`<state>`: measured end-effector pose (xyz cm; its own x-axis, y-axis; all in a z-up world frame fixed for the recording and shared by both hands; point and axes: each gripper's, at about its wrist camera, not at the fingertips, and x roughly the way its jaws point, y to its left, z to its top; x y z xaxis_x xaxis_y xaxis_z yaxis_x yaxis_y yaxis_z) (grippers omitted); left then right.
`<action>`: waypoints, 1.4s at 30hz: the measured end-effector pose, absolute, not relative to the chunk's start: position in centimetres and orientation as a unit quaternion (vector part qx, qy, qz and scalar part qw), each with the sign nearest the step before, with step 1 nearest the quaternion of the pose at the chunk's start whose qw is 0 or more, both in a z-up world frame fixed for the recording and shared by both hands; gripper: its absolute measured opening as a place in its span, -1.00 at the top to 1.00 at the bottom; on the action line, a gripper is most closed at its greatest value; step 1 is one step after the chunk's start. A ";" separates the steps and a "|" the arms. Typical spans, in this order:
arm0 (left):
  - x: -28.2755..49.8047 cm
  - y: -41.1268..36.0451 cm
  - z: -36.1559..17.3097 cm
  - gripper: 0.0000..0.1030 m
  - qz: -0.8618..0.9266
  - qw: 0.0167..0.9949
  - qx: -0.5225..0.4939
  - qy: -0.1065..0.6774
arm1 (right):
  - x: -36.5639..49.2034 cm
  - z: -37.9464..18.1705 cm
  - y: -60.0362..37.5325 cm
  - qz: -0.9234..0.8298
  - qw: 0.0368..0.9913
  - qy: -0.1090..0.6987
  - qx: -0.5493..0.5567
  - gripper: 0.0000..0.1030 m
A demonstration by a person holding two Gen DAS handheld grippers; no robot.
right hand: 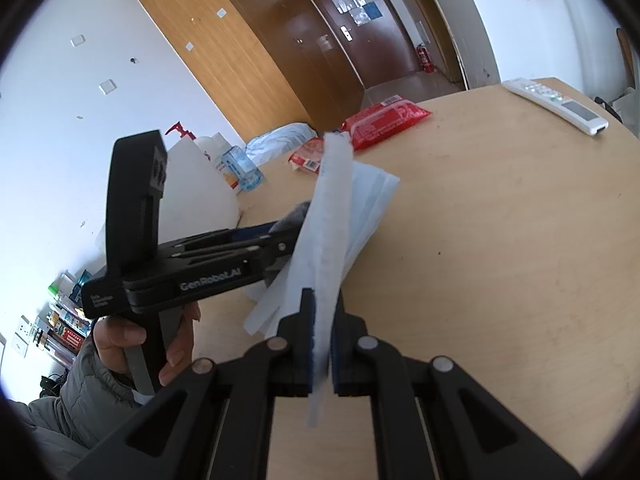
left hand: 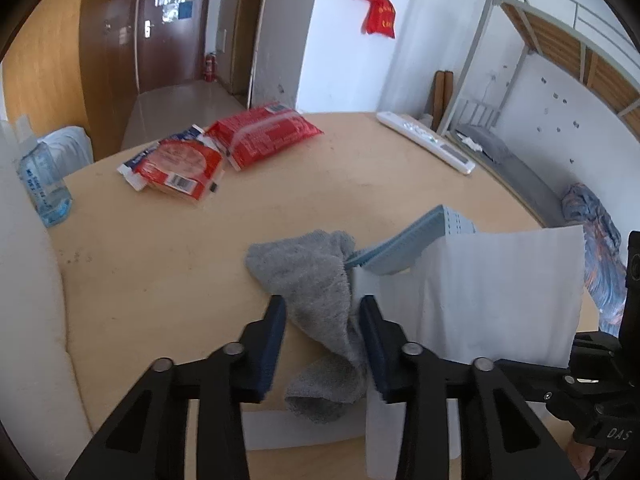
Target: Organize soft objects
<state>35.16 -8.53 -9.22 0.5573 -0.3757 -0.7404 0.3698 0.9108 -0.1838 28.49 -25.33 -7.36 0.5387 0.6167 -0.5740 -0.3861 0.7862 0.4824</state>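
A grey sock (left hand: 316,292) lies crumpled on the wooden table (left hand: 160,280) in the left wrist view. It runs between the jaws of my left gripper (left hand: 322,312), which stands open around it: the sock rests against the right pad and a gap shows along the left one. My right gripper (right hand: 322,320) is shut on the edge of a white translucent bag (right hand: 332,240) and holds it up beside the sock. Light blue face masks (left hand: 416,244) stick out of the bag (left hand: 500,292). The sock's lower end lies over a white strip of the bag.
Two red snack packs (left hand: 264,136) (left hand: 176,168) lie at the table's far left, and a white remote (left hand: 428,140) lies at its far right edge. A water bottle (left hand: 44,184) and a white jug stand at the left. A hand (right hand: 120,340) holds the left gripper's handle.
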 end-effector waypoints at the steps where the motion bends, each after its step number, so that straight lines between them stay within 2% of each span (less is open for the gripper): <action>1: 35.2 -8.7 -9.3 0.69 -0.212 0.881 -0.002 0.423 | 28.5 -7.4 -25.3 0.290 0.864 0.382 0.151 0.83; 5: 35.3 -8.6 -9.6 0.88 -0.212 0.879 -0.006 0.427 | 28.6 -7.5 -25.4 0.289 0.864 0.384 0.152 0.83; 7: 35.0 -8.4 -9.3 0.90 -0.210 0.883 -0.008 0.420 | 28.7 -7.5 -25.5 0.287 0.864 0.385 0.154 0.83; 14: 33.5 -7.0 -6.3 0.90 -0.193 0.907 -0.001 0.375 | 28.6 -7.3 -26.0 0.275 0.868 0.379 0.164 0.84; 27: 31.1 -5.4 -3.1 0.90 -0.201 0.920 -0.020 0.337 | 27.4 -4.5 -26.7 0.287 0.875 0.349 0.172 0.84; 42: 25.3 -2.9 1.3 0.90 -0.195 0.942 -0.026 0.273 | 23.4 2.0 -25.4 0.329 0.894 0.264 0.153 0.84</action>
